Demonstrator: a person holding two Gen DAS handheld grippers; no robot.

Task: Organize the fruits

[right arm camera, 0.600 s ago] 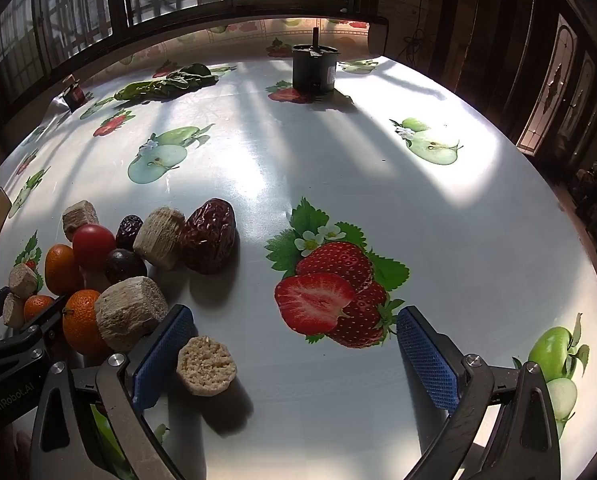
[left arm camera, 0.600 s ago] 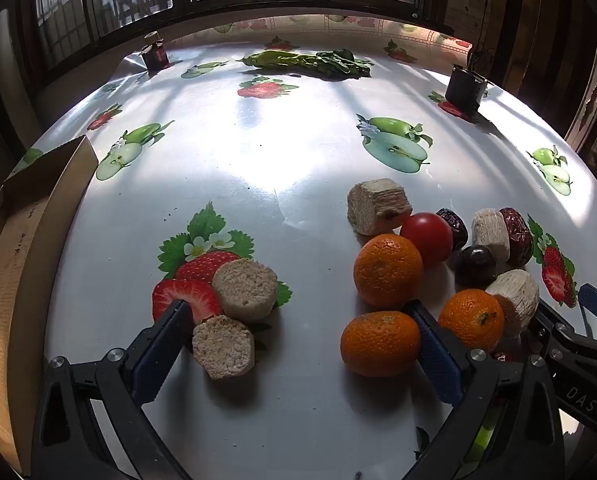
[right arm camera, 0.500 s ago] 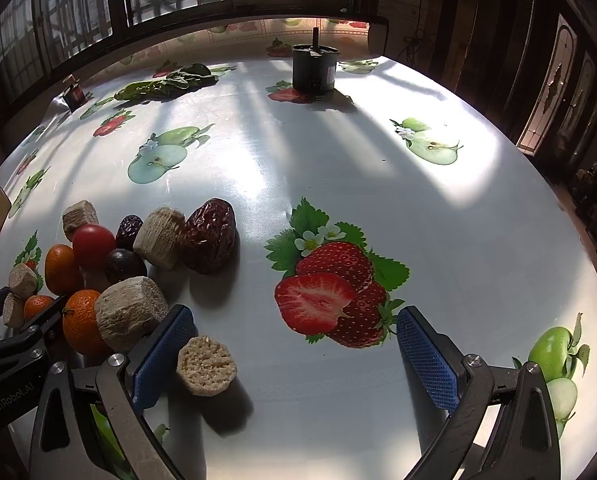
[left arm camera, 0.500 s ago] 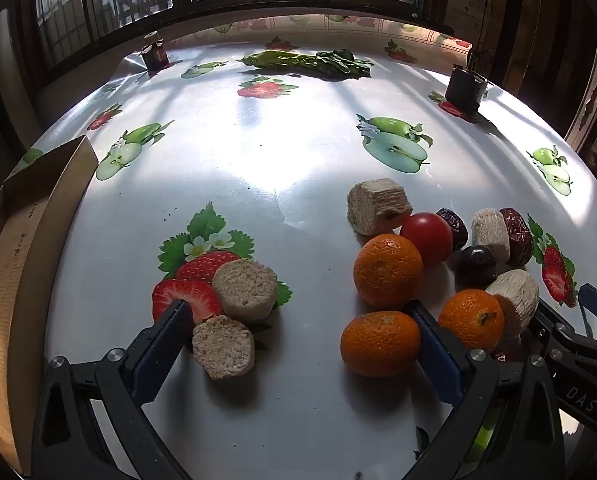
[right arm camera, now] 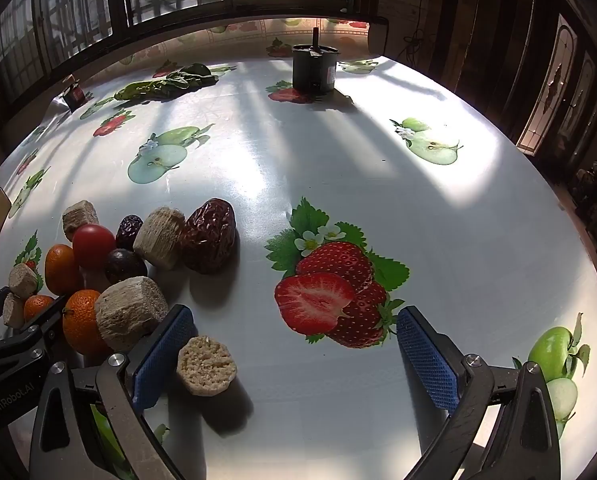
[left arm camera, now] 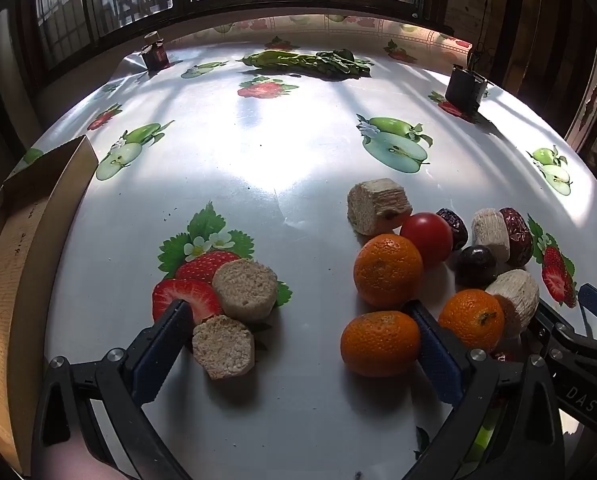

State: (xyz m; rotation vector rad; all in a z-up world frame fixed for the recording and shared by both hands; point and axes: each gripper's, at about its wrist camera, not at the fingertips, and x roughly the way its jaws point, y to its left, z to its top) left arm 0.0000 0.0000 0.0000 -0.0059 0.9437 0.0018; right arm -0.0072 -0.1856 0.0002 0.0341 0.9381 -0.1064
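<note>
Left wrist: left tool (left arm camera: 298,340) released, tilted downward; right tool (right arm camera: 294,344) likewise released.

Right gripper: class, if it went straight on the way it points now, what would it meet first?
Probably only the tablecloth: between the open jaws of the right gripper lies just a printed strawberry. The beige puck sits by its left finger, likely just off the line.

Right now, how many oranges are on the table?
3. One orange beside the red tomato, one nearest the camera, one right of the blue pad. Others may be hidden.
</note>
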